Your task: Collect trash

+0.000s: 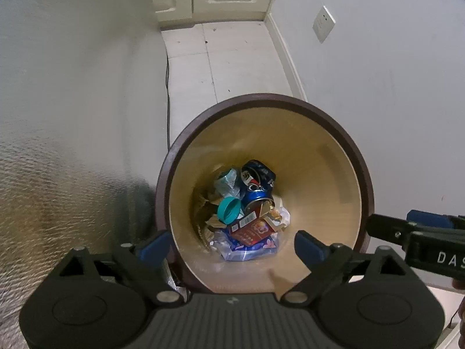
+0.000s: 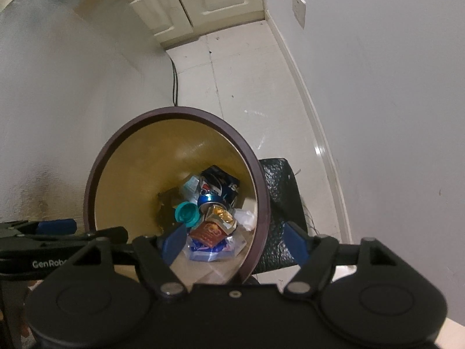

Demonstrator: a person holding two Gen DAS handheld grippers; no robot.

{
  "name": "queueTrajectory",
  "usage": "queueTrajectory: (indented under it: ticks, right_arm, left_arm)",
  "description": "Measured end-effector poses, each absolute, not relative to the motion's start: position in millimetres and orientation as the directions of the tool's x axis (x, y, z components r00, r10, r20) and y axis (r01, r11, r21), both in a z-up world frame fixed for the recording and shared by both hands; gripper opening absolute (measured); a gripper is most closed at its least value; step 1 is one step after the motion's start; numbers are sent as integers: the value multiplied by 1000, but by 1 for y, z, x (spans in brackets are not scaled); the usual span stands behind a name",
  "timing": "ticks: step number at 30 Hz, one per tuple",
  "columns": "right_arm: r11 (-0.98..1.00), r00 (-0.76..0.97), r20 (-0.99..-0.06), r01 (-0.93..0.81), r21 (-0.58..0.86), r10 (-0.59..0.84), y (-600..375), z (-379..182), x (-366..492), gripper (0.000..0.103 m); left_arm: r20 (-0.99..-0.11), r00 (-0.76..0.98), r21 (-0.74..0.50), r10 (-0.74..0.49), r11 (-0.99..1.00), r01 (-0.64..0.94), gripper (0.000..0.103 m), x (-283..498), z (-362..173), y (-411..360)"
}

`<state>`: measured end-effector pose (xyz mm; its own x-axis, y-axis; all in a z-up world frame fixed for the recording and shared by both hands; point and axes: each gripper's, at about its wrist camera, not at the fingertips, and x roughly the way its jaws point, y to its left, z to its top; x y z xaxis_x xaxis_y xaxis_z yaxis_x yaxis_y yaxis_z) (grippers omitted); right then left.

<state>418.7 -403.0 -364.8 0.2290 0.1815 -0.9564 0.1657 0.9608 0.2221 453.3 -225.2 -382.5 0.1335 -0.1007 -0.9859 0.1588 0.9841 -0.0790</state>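
**Both tongs held over a part-filled waste bin**

The round bin with dark brown rim and tan plastic interior (image 1: pixel 263 100) stands on the pale tiled floor (image 1: pixel 232 58), directly ahead of and below both tongs. The left gripper (image 1: pixel 232 245) has its blue-padded jaws spread wide with nothing between them; the near rim of the bin lies under it. The right gripper (image 2: pixel 235 242) is likewise spread wide and carries nothing; its jaws straddle the near right part of the rim.

Progress, as judged: the trash already lies at the bottom of the bin, namely a crushed blue drink can (image 1: pixel 258 186), a teal plastic screw cap (image 1: pixel 229 210), a red printed carton (image 1: pixel 252 230), a crumpled white tissue (image 1: pixel 283 215) and a blue-and-clear plastic wrapper (image 1: pixel 247 250). No loose litter shows on the floor ahead of either tool, so collection appears largely done; whether items remain outside the frames cannot be told.

View differences: only the right wrist camera shows a black textured bag or mat (image 2: pixel 280 212) just beyond the bin's right side, and a gold foil scrap (image 2: pixel 221 212) more plainly. Each camera shows the other tool at its edge.
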Motion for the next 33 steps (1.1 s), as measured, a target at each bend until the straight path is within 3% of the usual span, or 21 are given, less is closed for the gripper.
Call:
queueTrajectory:
  ticks: [7, 22, 33]
  right_arm:
    - [967, 288, -940, 117, 226, 185, -404, -339, 418, 77]
    - [978, 382, -910, 62, 198, 160, -406, -258, 402, 103]
    - [986, 485, -866, 42, 162, 121, -393, -180, 368, 103]
  left_arm:
    - [-979, 168, -93, -112, 989, 117, 103, 450, -354, -218]
    - [-956, 273, -88, -108, 992, 87, 103, 428, -271, -201]
    - [-912, 387, -112, -134, 991, 79, 103, 386, -190, -170]
